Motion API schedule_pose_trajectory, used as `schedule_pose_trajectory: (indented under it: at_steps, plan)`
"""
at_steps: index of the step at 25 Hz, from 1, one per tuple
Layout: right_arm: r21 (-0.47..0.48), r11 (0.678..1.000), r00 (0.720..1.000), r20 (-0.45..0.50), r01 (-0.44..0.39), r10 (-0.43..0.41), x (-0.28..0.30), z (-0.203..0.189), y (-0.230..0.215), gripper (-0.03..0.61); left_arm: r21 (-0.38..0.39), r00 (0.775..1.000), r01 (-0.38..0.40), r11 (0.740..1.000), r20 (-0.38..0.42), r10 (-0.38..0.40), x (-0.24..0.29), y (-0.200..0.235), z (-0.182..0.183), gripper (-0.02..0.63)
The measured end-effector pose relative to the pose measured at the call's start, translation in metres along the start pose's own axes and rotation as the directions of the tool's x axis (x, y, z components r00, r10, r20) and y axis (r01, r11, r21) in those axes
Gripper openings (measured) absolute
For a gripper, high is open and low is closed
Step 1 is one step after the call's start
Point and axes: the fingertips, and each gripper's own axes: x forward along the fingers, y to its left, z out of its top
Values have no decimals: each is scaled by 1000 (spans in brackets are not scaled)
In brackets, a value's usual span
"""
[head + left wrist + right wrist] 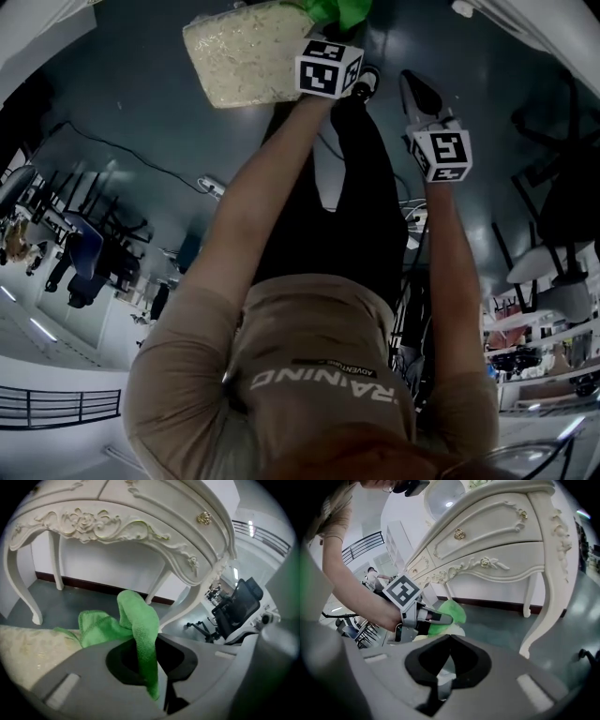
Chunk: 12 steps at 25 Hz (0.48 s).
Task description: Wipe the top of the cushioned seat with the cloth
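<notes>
Left tongs [149, 641]: you are pinching a fold of the green cloth [136, 620] between them, and the rest of it is bunching out ahead of the tips.
Right tongs [449, 638]: you are holding them pressed together with nothing between them.
Cloth position: it is lying over one corner of the cushioned seat [246, 52], the corner nearest your left tongs, and is touching the padding there.
Seat: it is standing on the dark floor [141, 103] in front of the white dressing table [117, 522].
Progress: the cloth is gripped and down on the seat, so the wiping looks to be at or near its beginning. Almost all of the top is lying bare beyond the cloth, and nothing is showing which parts are already wiped.
What is left: you are probably facing passes across the whole top, out to the far edges.
Left arm: you are stretching it forward and down to the seat's corner.
Right arm: you are reaching it out alongside, and its tongs are hanging over the floor, apart from the seat.
</notes>
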Motion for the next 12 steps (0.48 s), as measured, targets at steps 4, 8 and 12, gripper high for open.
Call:
schedule_pose_trajectory:
  at_steps: [4, 8, 12]
  plan:
    - [-1, 1000, 1000, -2, 28, -28, -7, -7, -12, 2, 0, 983, 174, 985, 59, -173, 1, -47, 10, 46]
    - [-12, 999, 999, 6, 35, -35, -8, -3, -2, 2, 11, 960, 244, 970, 141, -243, -32, -63, 23, 48]
    - [-24, 999, 1000, 8, 30, -30, 3, 7, 31, 2, 13, 957, 212, 977, 200, -210, -84, -30, 24, 46]
